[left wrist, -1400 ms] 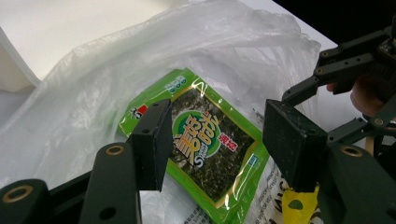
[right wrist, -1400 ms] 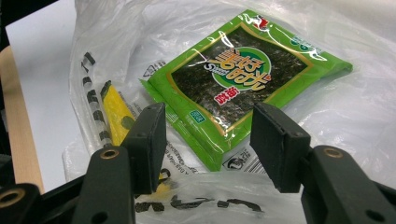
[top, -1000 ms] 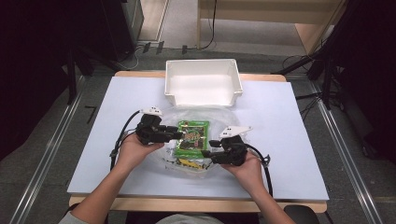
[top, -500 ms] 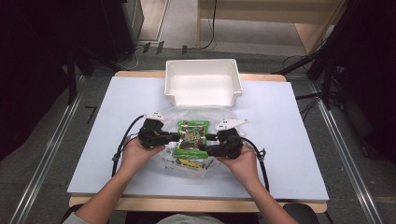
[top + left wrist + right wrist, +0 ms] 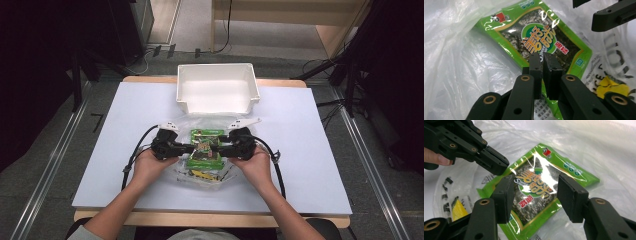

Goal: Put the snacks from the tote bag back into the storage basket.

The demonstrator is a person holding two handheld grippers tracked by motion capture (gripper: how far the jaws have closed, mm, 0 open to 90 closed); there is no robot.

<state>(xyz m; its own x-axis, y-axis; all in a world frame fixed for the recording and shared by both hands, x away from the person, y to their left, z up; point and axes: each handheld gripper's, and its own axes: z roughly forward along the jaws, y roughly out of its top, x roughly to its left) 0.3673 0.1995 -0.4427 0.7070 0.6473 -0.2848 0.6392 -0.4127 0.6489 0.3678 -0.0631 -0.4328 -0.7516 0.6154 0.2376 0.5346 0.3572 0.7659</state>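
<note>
Between the two grippers: the green seaweed snack packet (image 5: 204,148) inside the clear plastic bag (image 5: 210,172) takes up the gap between left gripper (image 5: 186,148) and right gripper (image 5: 218,149).
Ahead of the right gripper: the left gripper's closed jaws cross close by, little room.
Beyond both grippers: the white bin (image 5: 218,93) stands near, a low wall.
Outward of each gripper: bare white tabletop (image 5: 100,150), free passage.
Behind: the person's forearms.
</note>
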